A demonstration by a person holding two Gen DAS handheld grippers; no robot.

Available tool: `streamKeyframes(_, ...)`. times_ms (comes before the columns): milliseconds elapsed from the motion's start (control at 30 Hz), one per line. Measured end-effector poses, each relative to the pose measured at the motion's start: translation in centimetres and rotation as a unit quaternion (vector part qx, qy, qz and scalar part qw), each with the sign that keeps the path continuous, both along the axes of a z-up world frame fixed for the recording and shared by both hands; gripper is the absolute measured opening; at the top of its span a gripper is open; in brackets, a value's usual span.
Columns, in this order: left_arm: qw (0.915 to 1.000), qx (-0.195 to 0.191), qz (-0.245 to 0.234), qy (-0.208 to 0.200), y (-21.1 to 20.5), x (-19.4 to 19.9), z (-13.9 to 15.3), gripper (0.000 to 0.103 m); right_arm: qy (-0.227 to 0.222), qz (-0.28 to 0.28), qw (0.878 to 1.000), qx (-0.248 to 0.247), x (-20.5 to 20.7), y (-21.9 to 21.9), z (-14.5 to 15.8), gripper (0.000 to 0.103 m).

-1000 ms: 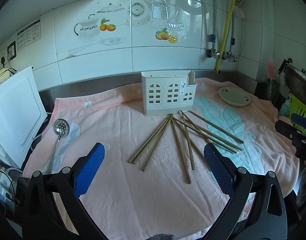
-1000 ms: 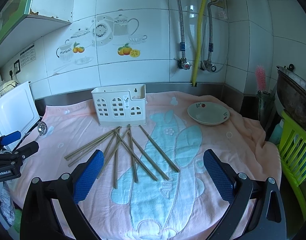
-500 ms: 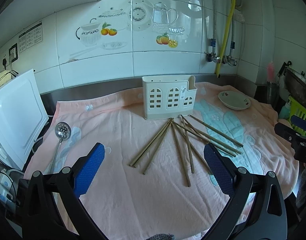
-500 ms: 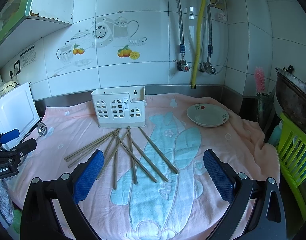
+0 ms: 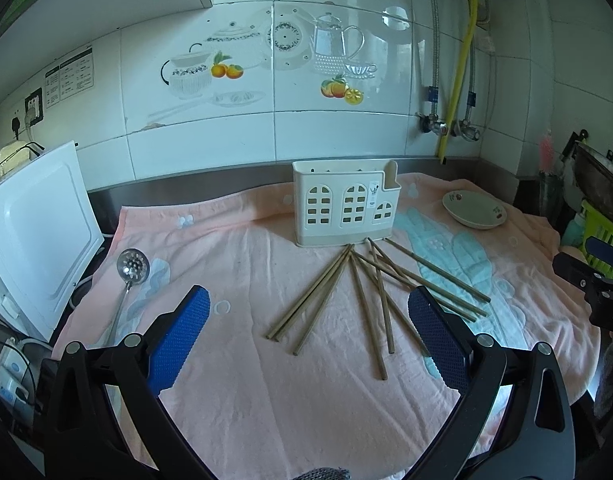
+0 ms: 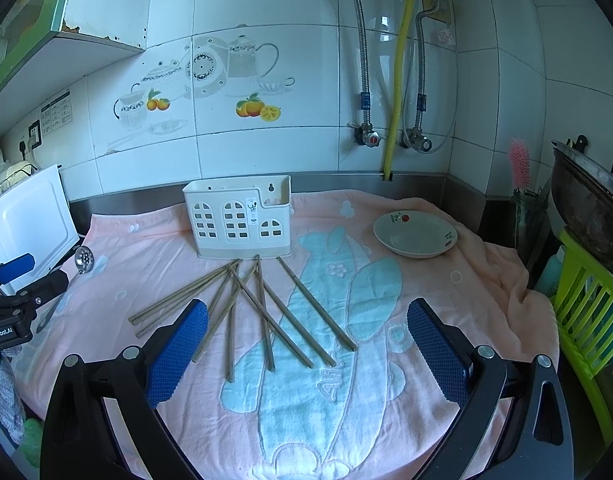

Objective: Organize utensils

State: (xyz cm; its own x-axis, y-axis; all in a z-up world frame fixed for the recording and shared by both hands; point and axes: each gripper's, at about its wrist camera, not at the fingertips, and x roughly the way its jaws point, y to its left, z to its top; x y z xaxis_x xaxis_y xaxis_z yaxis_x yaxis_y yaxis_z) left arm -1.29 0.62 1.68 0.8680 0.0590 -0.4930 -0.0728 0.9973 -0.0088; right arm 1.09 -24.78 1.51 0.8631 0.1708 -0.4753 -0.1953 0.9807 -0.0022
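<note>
Your pink towel (image 5: pixel 234 380) covers the whole counter. At its back edge, near the middle, stands the white utensil holder (image 5: pixel 343 204), upright. A shallow dish (image 6: pixel 414 233) sits toward the back right corner. The chopsticks (image 6: pixel 262 312) fan out loose on the towel from the holder's foot toward the front edge, some crossing. A slotted spoon (image 5: pixel 127 284) lies along the left edge. Your left gripper (image 5: pixel 306 340) and right gripper (image 6: pixel 306 340) both gape wide, holding nothing, above the front edge.
</note>
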Motion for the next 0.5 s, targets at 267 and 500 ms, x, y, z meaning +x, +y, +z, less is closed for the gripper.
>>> streamKeyframes(267,1.0000,0.004,0.000,0.001,0.02,0.10,0.02,0.098,-0.001,0.001,1.000,-0.001,0.09,0.00,0.06,0.096)
streamKeyframes(500,0.9999,0.010,-0.001,0.004,-0.10,0.40,-0.14,0.098,-0.002,0.001,1.000,-0.002,0.18,0.00,-0.01,0.096)
